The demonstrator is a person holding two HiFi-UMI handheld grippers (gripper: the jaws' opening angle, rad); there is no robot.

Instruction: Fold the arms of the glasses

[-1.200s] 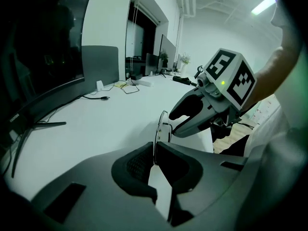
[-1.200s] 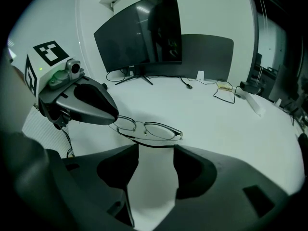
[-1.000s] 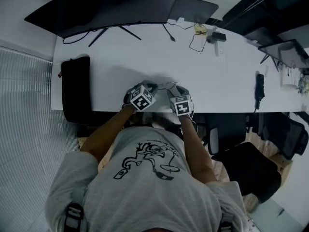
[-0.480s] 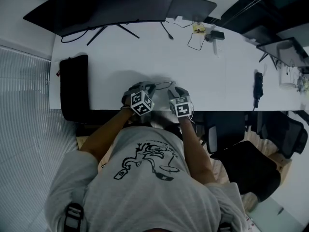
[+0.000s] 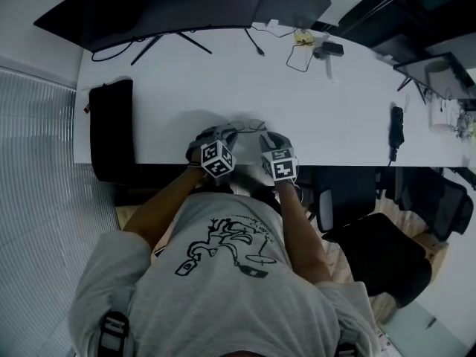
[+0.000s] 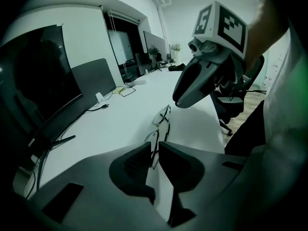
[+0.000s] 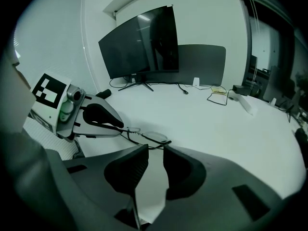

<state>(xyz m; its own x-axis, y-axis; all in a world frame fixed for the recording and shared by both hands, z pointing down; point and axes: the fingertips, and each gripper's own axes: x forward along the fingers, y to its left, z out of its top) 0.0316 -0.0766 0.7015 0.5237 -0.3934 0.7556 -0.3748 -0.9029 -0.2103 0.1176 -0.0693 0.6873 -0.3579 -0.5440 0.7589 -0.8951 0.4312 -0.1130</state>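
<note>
A person in a grey T-shirt (image 5: 223,274) stands at the near edge of a white desk (image 5: 312,110), and both grippers are just inside that edge, close together. The wire-framed glasses (image 6: 161,121) lie on the desk there, between the two grippers, arms unfolded.

The left gripper (image 6: 156,146) is clenched on one end of the frame, with the thin wire running between its pads. The right gripper (image 7: 155,150) is released: its jaws have just been closing and stand partly apart. The other end of the frame lies right at the gap between its tips, with no pad pressing on it.

A black pouch (image 5: 111,132) lies along the desk's left edge, and a slim black device (image 5: 396,132) near its right edge. The middle of the desk is bare. At the far edge are loose cables (image 5: 301,54), a curved monitor (image 5: 163,6) towards the far-left corner, and a dark grey panel (image 5: 294,7) beside it.

A black office chair (image 5: 379,255) stands off the desk's near-right corner, and pale ribbed floor (image 5: 37,199) runs along the left.
</note>
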